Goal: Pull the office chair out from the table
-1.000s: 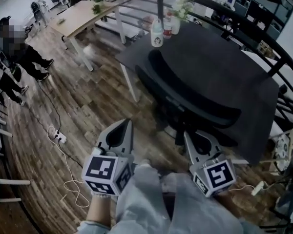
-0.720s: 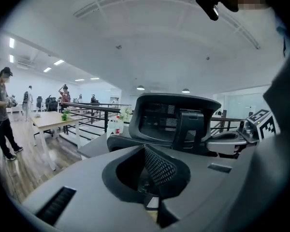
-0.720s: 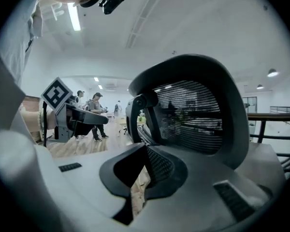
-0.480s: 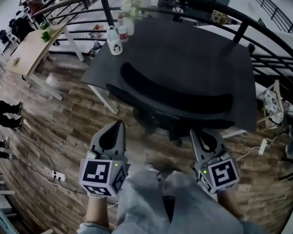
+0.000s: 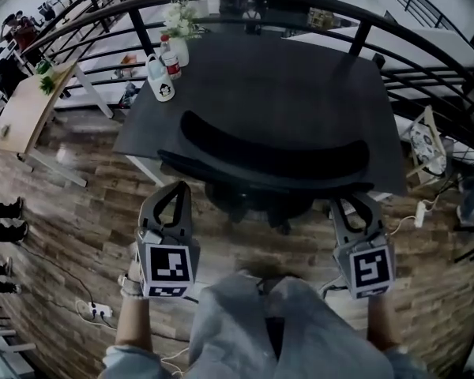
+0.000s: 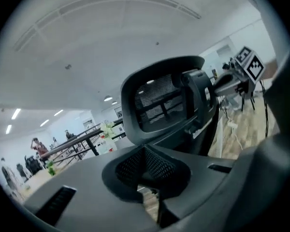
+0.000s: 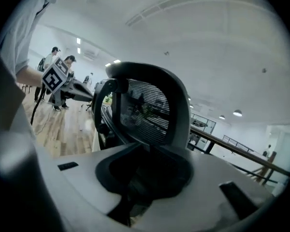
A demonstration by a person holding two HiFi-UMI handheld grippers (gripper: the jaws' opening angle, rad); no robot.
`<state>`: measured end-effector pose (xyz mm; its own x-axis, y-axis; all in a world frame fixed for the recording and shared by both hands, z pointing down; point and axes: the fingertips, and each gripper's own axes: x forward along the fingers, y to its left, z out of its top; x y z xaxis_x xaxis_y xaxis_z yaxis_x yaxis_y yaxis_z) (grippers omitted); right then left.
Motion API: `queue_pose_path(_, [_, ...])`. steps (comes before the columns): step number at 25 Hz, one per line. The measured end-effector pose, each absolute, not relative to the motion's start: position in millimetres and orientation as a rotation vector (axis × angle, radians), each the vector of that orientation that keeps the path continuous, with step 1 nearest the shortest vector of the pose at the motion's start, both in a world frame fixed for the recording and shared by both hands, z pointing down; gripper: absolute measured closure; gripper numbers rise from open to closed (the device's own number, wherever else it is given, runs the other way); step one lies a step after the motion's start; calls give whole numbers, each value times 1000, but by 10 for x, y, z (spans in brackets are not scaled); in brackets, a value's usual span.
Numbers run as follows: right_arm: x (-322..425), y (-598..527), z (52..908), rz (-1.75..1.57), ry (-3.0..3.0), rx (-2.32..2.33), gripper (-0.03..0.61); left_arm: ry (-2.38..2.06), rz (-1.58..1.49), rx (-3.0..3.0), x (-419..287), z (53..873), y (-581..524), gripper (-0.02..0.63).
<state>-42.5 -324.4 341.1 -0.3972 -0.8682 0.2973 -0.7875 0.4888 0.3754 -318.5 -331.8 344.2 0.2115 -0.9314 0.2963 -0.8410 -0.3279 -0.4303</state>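
Office chair point(image 5: 276, 155): black, upright, directly ahead of me, back toward me. The backrest is a solid curved frame around a mesh panel, and from above its top edge arcs along the near edge of the desk point(image 5: 300, 77). The desk top is dark, flat and rectangular. The chair is pushed in close against it, seat hidden, and part of the base shows below the backrest.
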Motion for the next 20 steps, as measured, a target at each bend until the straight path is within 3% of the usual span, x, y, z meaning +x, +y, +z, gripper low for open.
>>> queue_pose_path(2, [-359, -3257, 3465, -283, -2216, 1345, 480, 1641, -852, -2249, -3260, 3515, -3409, 598])
queue_pose_path(11, [-118, -3307, 3697, -418, -1918, 1169, 369, 1170, -1310, -1771, -3413, 3799, -3686, 457])
queue_pose_path(20, [-116, -3347, 3951, -524, -1783, 960, 334, 1004, -1476, -1681, -3470, 4029, -3807, 416])
